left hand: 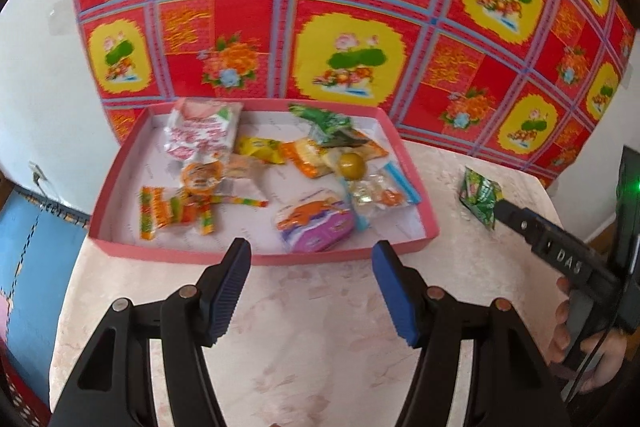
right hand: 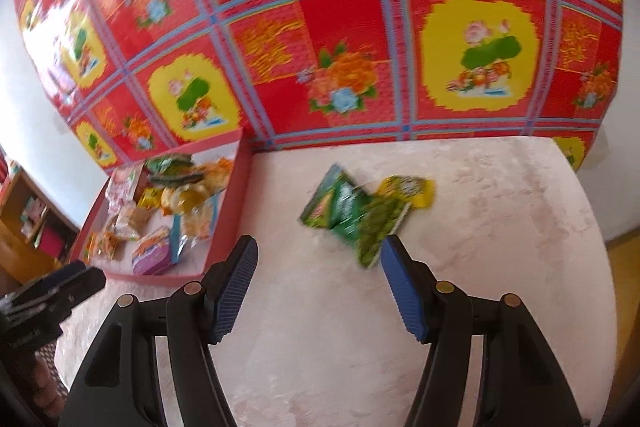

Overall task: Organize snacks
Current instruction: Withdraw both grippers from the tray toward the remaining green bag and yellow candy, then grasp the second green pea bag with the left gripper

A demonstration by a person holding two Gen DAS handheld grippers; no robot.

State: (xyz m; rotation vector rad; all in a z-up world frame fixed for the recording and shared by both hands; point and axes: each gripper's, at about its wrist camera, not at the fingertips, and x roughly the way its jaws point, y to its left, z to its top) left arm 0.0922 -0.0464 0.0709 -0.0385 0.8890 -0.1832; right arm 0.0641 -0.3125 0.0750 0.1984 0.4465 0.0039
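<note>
While tilted down over the bench [left hand: 320,327], left gripper [left hand: 310,291] fingers spread, empty, before pink tray [left hand: 256,259]; right gripper [right hand: 316,289] fingers spread, empty, near green packets [right hand: 352,215]

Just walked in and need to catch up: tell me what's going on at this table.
A person holds a two-finger gripper in each hand and is sorting snacks. Most packets already lie in the pink box on the table. A few green and yellow packets are still outside it. The right gripper faces them, open and empty. The left gripper, also open and empty, points at the box.
</note>
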